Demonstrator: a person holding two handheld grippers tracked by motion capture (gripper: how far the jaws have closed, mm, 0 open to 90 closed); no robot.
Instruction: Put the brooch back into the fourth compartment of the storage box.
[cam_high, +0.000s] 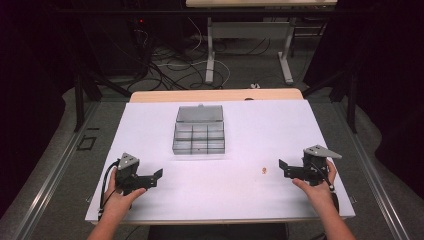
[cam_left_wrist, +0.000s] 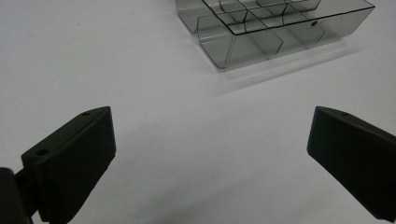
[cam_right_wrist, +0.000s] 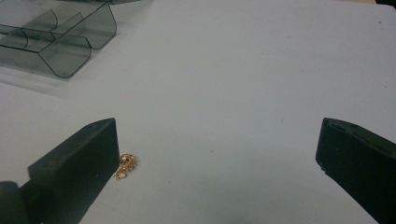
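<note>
right gripper view: right gripper (cam_right_wrist: 217, 154) jaws wide, empty; centre them over the gold trinket (cam_right_wrist: 126, 166) before closing

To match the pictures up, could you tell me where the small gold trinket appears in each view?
High view: small gold trinket on the white table, right of centre, near the right gripper.
Left gripper view: not in it.
Right gripper view: lower left, beside the left-hand jaw.
Shared landmark: the clear divided box.

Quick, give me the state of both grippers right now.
Left gripper: open, nothing between the jaws.
Right gripper: open, holding nothing.
</note>
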